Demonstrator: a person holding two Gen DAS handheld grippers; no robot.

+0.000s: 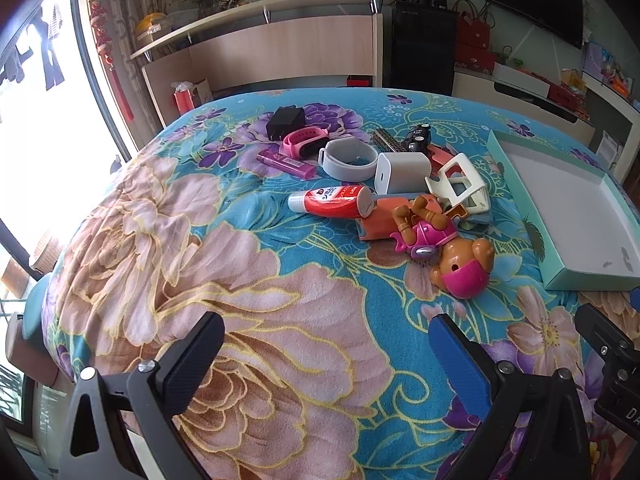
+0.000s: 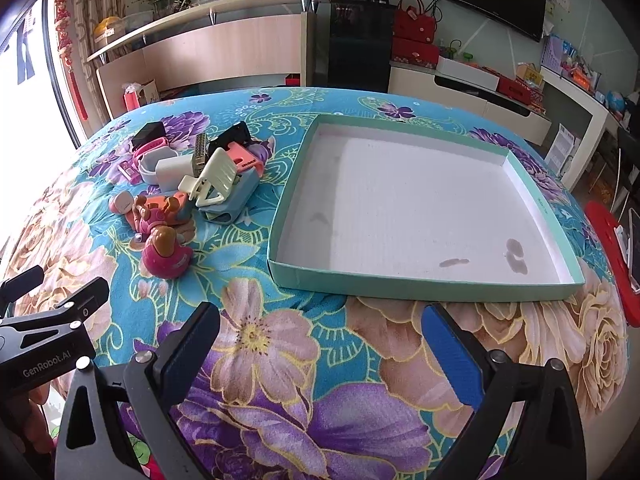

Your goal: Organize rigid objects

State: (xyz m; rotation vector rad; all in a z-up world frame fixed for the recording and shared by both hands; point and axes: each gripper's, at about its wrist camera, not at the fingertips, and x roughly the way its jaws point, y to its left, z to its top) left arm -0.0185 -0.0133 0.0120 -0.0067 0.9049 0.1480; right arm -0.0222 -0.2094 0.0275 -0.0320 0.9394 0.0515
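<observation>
Two claws, left claw (image 1: 326,354) and right claw (image 2: 320,344), both spread wide, empty. Toy heap (image 1: 400,192) mid-frame, up-right of left claw, nearer it. Tray (image 2: 400,284) directly ahead of right claw, bare.

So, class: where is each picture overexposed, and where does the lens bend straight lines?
Left wrist view: the window at left is blown out white, and the bed's far edge bows. Right wrist view: glare again at the left edge, and the teal box rim curves.
</observation>
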